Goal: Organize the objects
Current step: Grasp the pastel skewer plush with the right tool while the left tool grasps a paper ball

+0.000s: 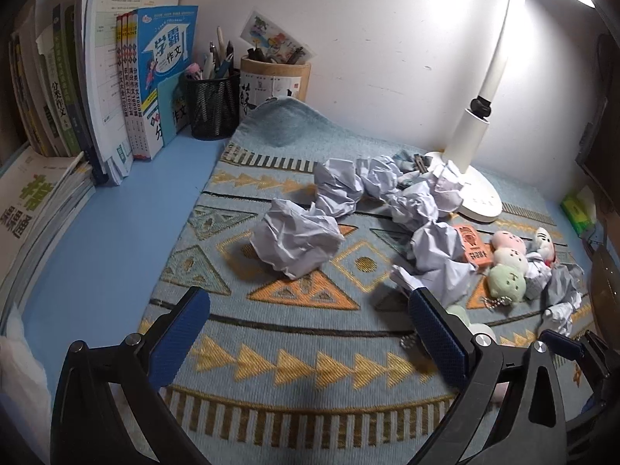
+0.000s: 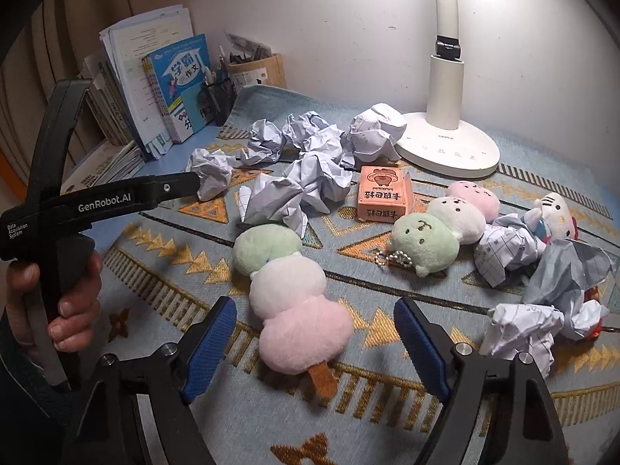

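Observation:
A three-ball plush skewer (image 2: pixel 288 290) in green, white and pink lies on the patterned mat (image 2: pixel 162 267). My right gripper (image 2: pixel 314 304) stands open around its pink end, and its blue pads do not touch it. My left gripper (image 1: pixel 306 329) is open over bare mat, with a crumpled paper ball (image 1: pixel 296 242) just beyond its fingers. Several more crumpled paper balls (image 2: pixel 310 147) lie scattered across the mat. A second plush skewer (image 2: pixel 438 228), an orange box (image 2: pixel 383 193) and a white cat plush (image 2: pixel 554 213) lie to the right.
A white desk lamp (image 2: pixel 445 143) stands at the back right. Books (image 1: pixel 147 89) and two pen holders (image 1: pixel 213 104) line the back left by the wall. A person's hand (image 2: pixel 73 283) holds the left gripper's black body (image 2: pixel 116 197) at the left of the right wrist view.

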Available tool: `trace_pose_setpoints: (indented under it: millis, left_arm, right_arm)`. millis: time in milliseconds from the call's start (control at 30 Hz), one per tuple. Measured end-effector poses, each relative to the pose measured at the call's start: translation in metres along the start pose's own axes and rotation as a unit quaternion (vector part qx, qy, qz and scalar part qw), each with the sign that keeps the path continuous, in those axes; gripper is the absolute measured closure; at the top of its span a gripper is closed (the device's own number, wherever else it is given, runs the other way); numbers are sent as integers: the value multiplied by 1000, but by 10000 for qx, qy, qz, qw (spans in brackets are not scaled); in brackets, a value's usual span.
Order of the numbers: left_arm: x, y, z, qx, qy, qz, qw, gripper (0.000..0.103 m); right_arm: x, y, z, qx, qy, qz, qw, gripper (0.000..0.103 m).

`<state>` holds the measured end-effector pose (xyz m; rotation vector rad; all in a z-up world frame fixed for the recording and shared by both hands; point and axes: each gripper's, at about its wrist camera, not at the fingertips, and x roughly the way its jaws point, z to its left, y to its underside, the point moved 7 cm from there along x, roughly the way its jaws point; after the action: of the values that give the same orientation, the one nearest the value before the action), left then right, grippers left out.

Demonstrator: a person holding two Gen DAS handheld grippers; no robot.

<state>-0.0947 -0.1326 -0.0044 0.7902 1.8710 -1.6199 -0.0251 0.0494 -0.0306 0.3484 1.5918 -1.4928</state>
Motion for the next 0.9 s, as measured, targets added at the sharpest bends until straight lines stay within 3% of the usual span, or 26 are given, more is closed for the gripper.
trace_pose_setpoints:
  millis: [233,300,367,433,500,533,600,733,900]
  left_arm:
    - [34,-12,1,118,-230,83,9996,2]
    - [41,-15,2,134,-259,88,9995,2]
    - [49,-18,4,132,-308,121,9994,5]
    - [61,-18,7,97,-289,278,9991,27]
    - [72,-15,10,-43,-122,504,9986,44]
    - [70,-17,12,-47,-157,417,9990,49]
    - [66,-17,9,-31,-8,357,9994,50]
    - [51,-11,1,137,-68,182,9997,51]
    - [8,15,-22,184,274,21,9995,51]
  right_arm:
    - [26,0,5,75,-91,147,9998,20]
    - [29,0,7,-16,-4,176,9998,26]
    - [30,0,9,-104,40,166,9998,38]
    - [33,1,11,-151,78,217,9996,43]
    - [31,1,13,-212,102,143,9996,46]
    - [29,1,14,-233,113,107,9996,47]
    - [27,1,13,-223,141,58,9996,48]
    - [15,4,6,-7,84,-34,10000,48]
    - [-11,25,-11,424,106,-64,9990,48]
